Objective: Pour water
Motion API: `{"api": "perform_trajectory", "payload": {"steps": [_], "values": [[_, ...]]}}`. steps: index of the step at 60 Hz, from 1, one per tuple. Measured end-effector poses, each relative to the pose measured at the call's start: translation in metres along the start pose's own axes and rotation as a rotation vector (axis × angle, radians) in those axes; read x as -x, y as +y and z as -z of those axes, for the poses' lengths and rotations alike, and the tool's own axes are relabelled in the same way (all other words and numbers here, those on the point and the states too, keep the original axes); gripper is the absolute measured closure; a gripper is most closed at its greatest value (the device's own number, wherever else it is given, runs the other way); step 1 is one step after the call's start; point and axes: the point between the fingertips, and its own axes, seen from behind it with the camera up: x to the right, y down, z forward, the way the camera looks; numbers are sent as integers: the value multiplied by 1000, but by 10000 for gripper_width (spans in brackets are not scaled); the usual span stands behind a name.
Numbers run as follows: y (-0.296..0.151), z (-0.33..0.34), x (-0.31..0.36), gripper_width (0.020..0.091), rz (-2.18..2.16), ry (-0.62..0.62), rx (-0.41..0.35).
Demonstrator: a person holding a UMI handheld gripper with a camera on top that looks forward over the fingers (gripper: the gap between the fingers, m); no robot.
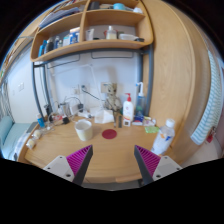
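above the worktop, wooden shelves (85, 35) carry bottles and boxes. below them the wooden counter (105, 150) runs to a sink with a tap (97, 95). a cream cup (84, 129) stands on the counter, well beyond the fingers, beside a red disc (109, 133). the gripper (113, 162) holds nothing, its magenta pads (79, 158) wide apart.
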Motion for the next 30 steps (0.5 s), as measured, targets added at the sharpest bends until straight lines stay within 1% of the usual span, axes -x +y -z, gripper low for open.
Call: {"api": "perform_trajectory", "payload": {"steps": [8, 13, 25, 30], "values": [[40, -5, -91, 251, -37, 110, 48], [54, -18, -130, 251, -76, 147, 62], [46, -70, -175, 247, -30, 111, -12], [33, -91, -183, 258, -22, 84, -61]]}}
